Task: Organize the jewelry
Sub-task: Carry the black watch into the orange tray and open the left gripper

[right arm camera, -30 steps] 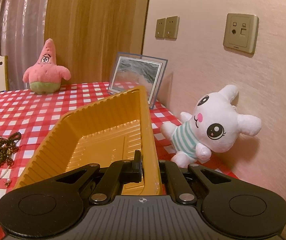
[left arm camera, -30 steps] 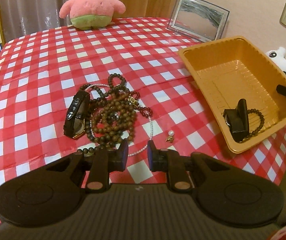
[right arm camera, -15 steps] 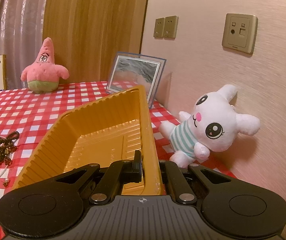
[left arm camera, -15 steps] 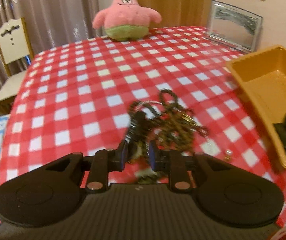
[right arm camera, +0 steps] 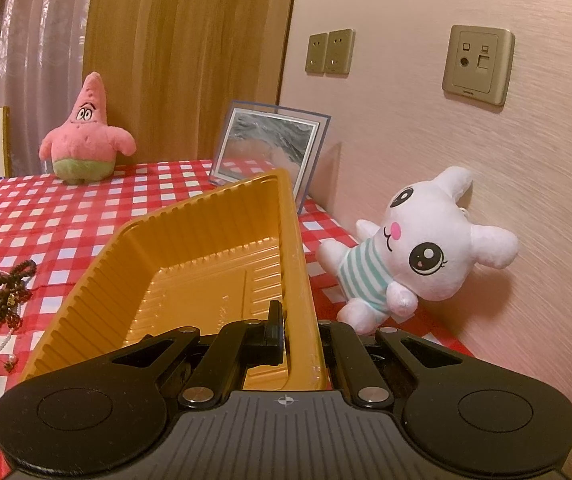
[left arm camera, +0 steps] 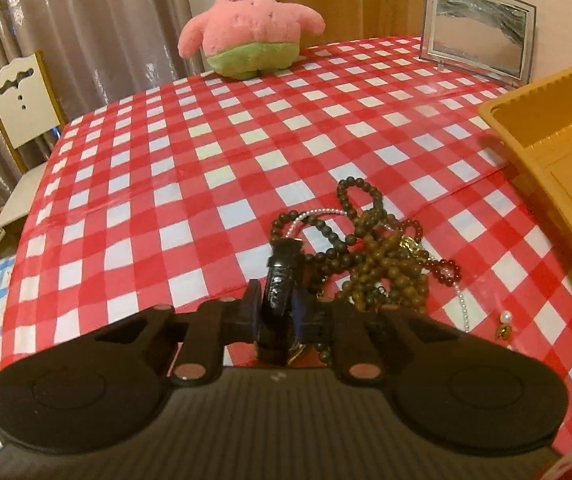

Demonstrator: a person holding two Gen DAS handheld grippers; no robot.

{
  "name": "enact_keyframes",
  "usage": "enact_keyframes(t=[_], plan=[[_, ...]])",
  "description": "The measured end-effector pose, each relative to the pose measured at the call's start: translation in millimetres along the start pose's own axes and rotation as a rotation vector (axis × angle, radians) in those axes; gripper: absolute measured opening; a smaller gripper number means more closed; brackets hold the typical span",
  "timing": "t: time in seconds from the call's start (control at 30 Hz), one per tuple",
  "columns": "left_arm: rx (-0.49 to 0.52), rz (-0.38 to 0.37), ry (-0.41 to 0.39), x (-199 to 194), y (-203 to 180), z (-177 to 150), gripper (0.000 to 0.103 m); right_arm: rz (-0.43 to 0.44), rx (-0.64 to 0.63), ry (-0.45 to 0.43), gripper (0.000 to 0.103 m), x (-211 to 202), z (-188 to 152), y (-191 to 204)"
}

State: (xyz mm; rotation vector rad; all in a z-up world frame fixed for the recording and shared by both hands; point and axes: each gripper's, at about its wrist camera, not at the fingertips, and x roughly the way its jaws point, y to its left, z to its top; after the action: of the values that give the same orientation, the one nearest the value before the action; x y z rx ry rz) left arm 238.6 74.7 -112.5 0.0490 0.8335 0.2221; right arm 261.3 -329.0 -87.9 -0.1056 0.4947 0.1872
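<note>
Your left claw (left arm camera: 276,312), jaws just closing, pinches the black watch (left arm camera: 282,280) beside the bead tangle (left arm camera: 382,268) on the desk (left arm camera: 206,184), hiding its face, while your right claw (right arm camera: 300,330) clamps the orange tray (right arm camera: 206,248) wall.

Bare tablecloth (left arm camera: 214,152) left of bead tangle (left arm camera: 382,264).

One orange tray (right arm camera: 190,264), two plush toys: a pink starfish (left arm camera: 248,26) and a white bunny (right arm camera: 418,248). One picture frame (left arm camera: 478,26), one black watch (left arm camera: 282,276), one tangled heap of bead strands (left arm camera: 382,264). One chair (left arm camera: 22,100).
</note>
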Motion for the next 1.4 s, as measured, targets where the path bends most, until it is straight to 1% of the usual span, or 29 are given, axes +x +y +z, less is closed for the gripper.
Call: enact_keyframes(t=[0.17,0.27,0.43,0.6,0.7,0.83,0.93,1.1,1.3,1.4], plan=[[-0.037,-0.022,-0.023,-13,10,6,0.012,0.001,0.000,-0.001,0.004,0,0,0],[-0.044,-0.033,-0.053,-27,12,12,0.012,0.003,0.000,-0.002,0.004,0,0,0],[-0.062,-0.099,-0.096,-51,4,23,0.012,0.010,0.003,-0.005,0.004,1,0,-1],[-0.060,-0.235,-0.124,-64,-24,38,0.012,0.016,0.003,-0.008,0.004,0,1,-1],[-0.042,-0.322,-0.135,-65,-52,45,0.012,0.019,-0.003,-0.011,0.004,0,2,0],[-0.015,-0.413,-0.126,-58,-89,52,0.012,0.024,-0.005,-0.013,0.004,0,2,0],[0.007,-0.462,-0.118,-52,-115,56,0.012,0.028,-0.007,-0.016,0.004,0,3,0],[0.020,-0.501,-0.084,-39,-145,59,0.012,0.034,-0.006,-0.019,0.004,0,3,-1],[0.037,-0.501,-0.021,-18,-167,58,0.012,0.042,-0.007,-0.023,0.004,0,4,-1],[0.045,-0.494,-0.006,-11,-176,57,0.012,0.044,-0.008,-0.024,0.004,1,4,-1]])
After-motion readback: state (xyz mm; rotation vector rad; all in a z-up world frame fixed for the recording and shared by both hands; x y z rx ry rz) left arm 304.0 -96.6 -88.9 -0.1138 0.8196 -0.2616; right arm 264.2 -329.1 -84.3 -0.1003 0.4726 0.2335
